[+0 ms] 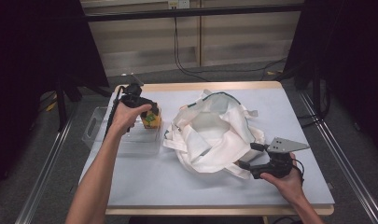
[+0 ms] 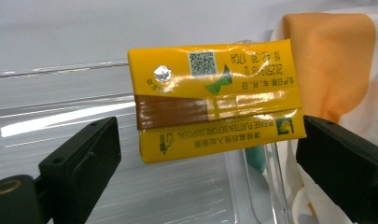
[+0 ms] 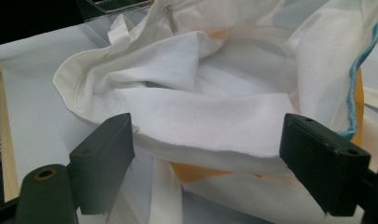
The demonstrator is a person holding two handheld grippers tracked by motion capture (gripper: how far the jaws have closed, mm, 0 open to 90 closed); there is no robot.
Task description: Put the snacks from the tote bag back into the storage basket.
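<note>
Item one: my left gripper (image 1: 147, 111), held over the clear plastic rectangular bin (image 1: 97, 122) at the table's left side. Its black jaws stand spread wide on either side of a yellow drink carton with a brown band and a foil straw seal (image 2: 214, 100); I see a gap on the left jaw's side, while the right jaw sits just at the carton's edge, and I cannot tell whether it touches. From the high view the carton (image 1: 151, 119) sits at the bin's right end, near the bag.

Item two: my right gripper (image 1: 246, 158), low at the near right of the pale blue tabletop (image 1: 144, 182). Its jaws are parted, straddling the near rim of a crumpled white cloth tote bag with blue trim (image 1: 210, 133). In the right gripper view the bag's mouth (image 3: 214, 93) gapes open, orange lining showing beneath the rim.
</note>
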